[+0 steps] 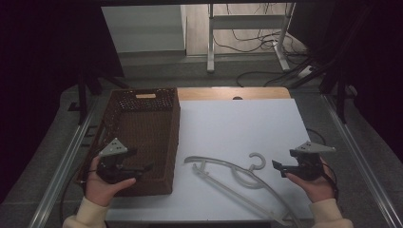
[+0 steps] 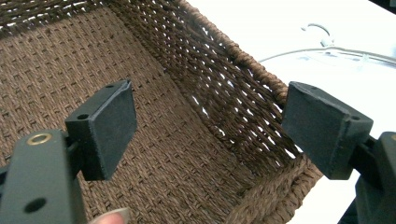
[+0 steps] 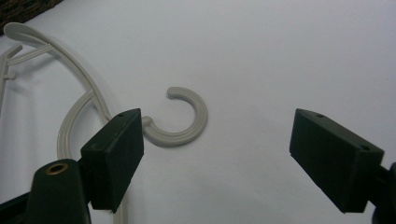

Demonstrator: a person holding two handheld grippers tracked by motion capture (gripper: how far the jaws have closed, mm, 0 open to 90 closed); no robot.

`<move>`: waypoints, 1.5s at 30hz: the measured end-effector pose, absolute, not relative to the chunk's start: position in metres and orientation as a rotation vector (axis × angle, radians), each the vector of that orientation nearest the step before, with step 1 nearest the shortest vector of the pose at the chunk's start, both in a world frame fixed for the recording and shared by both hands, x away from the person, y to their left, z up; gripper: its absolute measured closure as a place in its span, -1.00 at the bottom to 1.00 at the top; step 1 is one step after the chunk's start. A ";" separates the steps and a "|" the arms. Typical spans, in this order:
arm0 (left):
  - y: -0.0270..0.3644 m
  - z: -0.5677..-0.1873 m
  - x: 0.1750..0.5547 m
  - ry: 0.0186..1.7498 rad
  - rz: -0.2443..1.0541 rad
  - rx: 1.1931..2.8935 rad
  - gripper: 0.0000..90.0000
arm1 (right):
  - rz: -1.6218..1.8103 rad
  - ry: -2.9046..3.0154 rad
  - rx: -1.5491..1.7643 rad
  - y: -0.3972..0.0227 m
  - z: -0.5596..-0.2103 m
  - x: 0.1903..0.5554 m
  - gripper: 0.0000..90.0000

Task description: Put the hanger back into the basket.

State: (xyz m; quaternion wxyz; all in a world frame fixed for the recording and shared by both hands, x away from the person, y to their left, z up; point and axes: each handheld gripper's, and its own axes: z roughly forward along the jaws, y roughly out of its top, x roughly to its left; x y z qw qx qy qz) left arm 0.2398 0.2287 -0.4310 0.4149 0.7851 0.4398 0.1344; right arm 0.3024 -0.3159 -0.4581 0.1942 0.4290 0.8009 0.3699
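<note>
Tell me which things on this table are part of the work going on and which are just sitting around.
In the job:
- white plastic hanger, flat on the table, hook toward the right gripper, jaws open
- brown woven basket, empty, with the left gripper over it, jaws open

Lying about:
- cables on the floor beyond the table
- metal stand at the back

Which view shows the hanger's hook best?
The right gripper view: the hook lies close and sharp on the white table. The high view shows it small; the left gripper view shows it faint and far off.
</note>
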 end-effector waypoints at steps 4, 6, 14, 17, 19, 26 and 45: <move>0.230 -0.431 0.240 1.112 0.338 1.971 -0.59 | 1.025 2.254 1.200 -0.313 -0.459 0.304 -0.59; 0.230 -0.430 0.240 1.115 0.339 1.968 -0.59 | 1.018 2.257 1.201 -0.312 -0.459 0.305 -0.59; 0.229 -0.431 0.240 1.108 0.338 1.973 -0.59 | 1.010 2.261 1.210 -0.312 -0.460 0.308 -0.58; 0.228 -0.431 0.241 1.109 0.334 1.975 -0.59 | 1.007 2.266 1.205 -0.311 -0.460 0.307 -0.58; 0.227 -0.430 0.241 1.104 0.336 1.979 -0.59 | 1.006 2.269 1.207 -0.312 -0.460 0.306 -0.58; 0.224 -0.429 0.242 1.091 0.338 1.985 -0.59 | 1.001 2.267 1.216 -0.315 -0.459 0.304 -0.57; 0.225 -0.428 0.242 1.095 0.343 1.981 -0.59 | 0.973 2.310 1.185 -0.301 -0.453 0.303 -0.53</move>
